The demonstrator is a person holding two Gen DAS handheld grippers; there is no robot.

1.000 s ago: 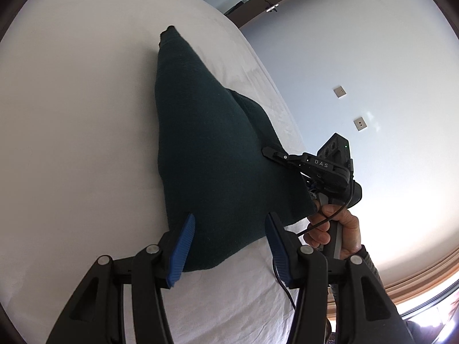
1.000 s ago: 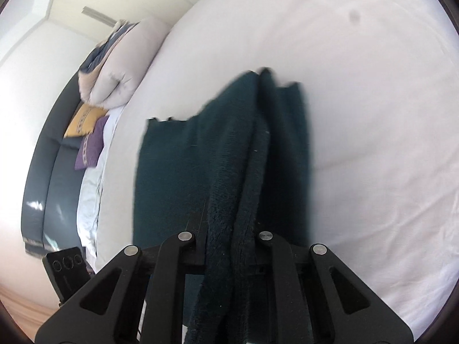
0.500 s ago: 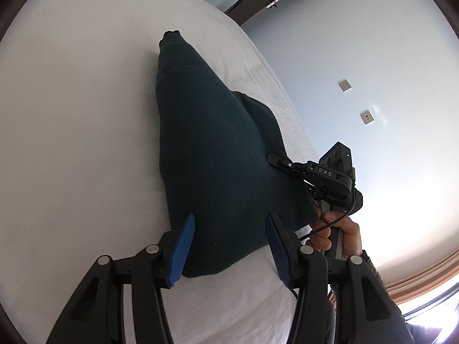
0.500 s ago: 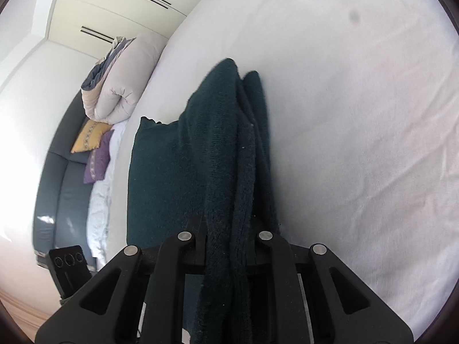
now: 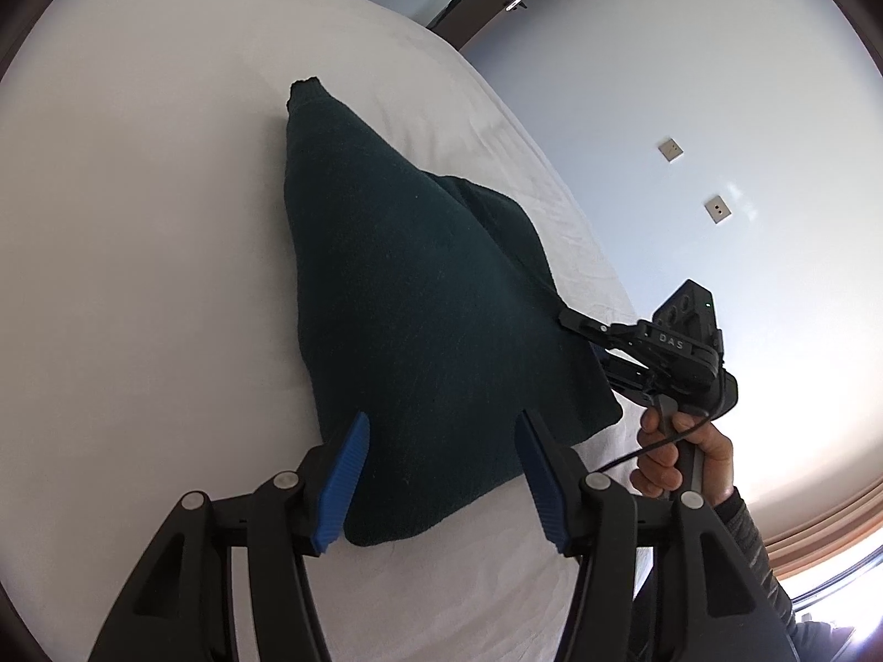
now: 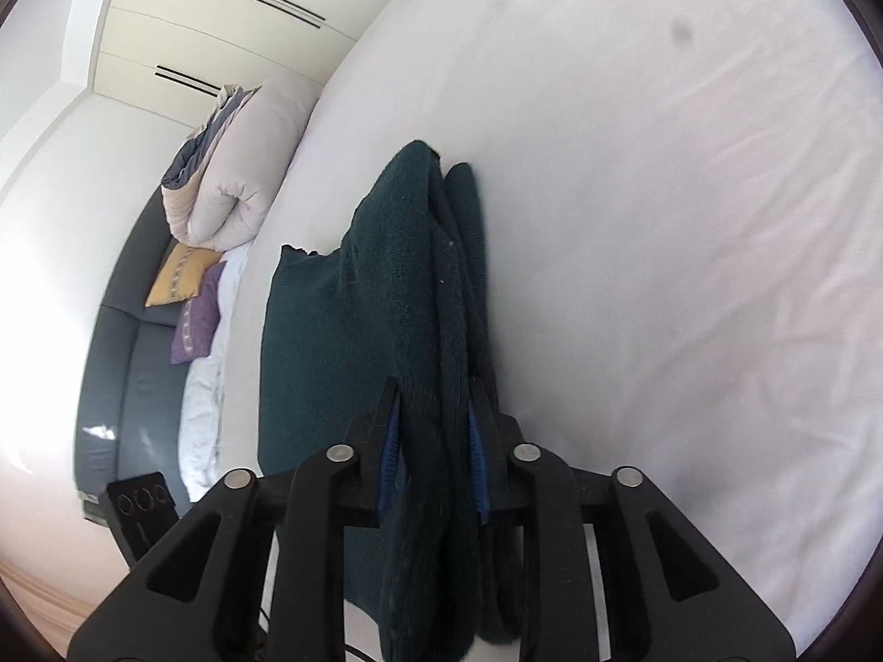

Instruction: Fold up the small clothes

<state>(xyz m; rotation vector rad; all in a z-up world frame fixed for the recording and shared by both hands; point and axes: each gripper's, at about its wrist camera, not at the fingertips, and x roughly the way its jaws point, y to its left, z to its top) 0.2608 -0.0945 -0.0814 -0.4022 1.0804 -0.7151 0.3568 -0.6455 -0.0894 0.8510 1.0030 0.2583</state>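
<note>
The dark green knitted garment (image 5: 419, 325) lies on the white bed sheet (image 5: 138, 276). The left gripper (image 5: 441, 474), jaws opening, has its blue pads well apart over the near corner, not pressing it. The right gripper (image 6: 433, 452) has a bunched fold between its opening jaws, pads close against it.
</note>
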